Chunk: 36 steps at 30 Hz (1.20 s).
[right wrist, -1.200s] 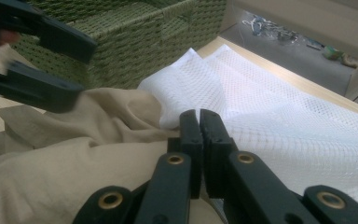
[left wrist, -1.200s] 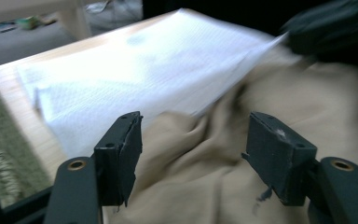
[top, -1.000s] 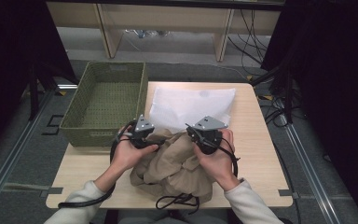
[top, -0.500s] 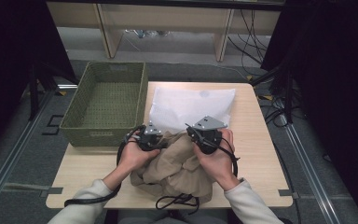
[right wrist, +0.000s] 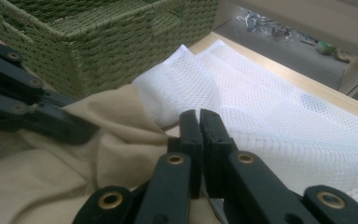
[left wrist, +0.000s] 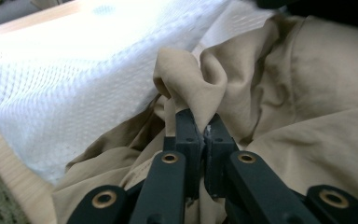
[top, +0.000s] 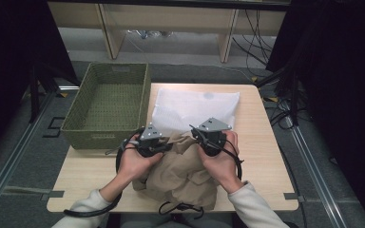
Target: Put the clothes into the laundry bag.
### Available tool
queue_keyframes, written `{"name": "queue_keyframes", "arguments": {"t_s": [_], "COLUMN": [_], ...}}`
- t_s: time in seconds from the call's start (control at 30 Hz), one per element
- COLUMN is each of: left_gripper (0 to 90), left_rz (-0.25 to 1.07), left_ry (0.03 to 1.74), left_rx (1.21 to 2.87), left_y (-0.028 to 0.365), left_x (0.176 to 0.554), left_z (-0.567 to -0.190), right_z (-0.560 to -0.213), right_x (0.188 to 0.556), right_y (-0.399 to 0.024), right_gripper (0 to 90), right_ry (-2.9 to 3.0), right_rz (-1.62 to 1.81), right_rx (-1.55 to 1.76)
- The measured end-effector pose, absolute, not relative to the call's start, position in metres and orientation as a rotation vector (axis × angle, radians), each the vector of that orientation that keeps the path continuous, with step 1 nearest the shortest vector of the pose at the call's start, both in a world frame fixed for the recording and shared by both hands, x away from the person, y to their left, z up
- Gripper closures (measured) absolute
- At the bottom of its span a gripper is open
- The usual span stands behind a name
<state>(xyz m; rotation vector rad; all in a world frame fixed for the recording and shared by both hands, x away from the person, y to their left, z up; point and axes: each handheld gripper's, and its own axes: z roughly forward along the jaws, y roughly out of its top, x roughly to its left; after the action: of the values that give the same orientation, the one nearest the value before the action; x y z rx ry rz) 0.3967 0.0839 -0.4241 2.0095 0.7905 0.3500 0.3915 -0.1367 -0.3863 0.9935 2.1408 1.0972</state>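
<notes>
My left gripper (left wrist: 199, 127): jaws clamped on fold of beige garment (left wrist: 279, 116). My right gripper (right wrist: 199, 122): jaws closed at garment's far edge, beside white mesh bag (right wrist: 279, 107); pinch unconfirmed. Garment bunched on table (top: 271, 156).

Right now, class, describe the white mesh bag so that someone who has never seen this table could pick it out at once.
Start at the wooden table and find the green woven basket on its far left. Just right of the basket, on the far half of the table, lies the white mesh bag, flat. Unlike the crumpled beige garment overlapping its near edge, it is white, netted and spread smooth.
</notes>
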Motion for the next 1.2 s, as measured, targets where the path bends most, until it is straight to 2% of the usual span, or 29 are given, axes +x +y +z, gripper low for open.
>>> {"name": "queue_keyframes", "arguments": {"t_s": [0.2, 0.3, 0.47, 0.6, 0.83, 1.2], "left_gripper": [86.7, 86.5, 86.2, 85.8, 85.9, 86.0], "left_rz": [0.35, 0.298, 0.385, 0.363, 0.376, 0.501], "left_ry": [0.704, 0.622, 0.524, 0.532, 0.646, 0.746], "left_rx": [1.982, 1.998, 2.071, 2.085, 2.086, 2.104], "left_y": [0.073, 0.062, 0.047, 0.036, 0.029, 0.04], "left_x": [0.383, 0.376, 0.379, 0.387, 0.41, 0.421], "left_z": [-0.418, -0.419, -0.424, -0.434, -0.447, -0.447], "right_z": [-0.388, -0.388, -0.386, -0.384, -0.379, -0.372], "right_x": [0.394, 0.395, 0.393, 0.391, 0.387, 0.386], "right_y": [-0.138, -0.138, -0.136, -0.135, -0.134, -0.14], "right_gripper": [89.7, 89.7, 89.7, 89.7, 89.7, 89.7], "right_ry": [2.142, 2.142, 2.137, 2.138, 2.137, 2.128], "right_rz": [1.085, 1.086, 1.104, 1.122, 1.155, 1.16], "right_rx": [0.965, 0.957, 0.973, 0.963, 0.932, 0.93]}}
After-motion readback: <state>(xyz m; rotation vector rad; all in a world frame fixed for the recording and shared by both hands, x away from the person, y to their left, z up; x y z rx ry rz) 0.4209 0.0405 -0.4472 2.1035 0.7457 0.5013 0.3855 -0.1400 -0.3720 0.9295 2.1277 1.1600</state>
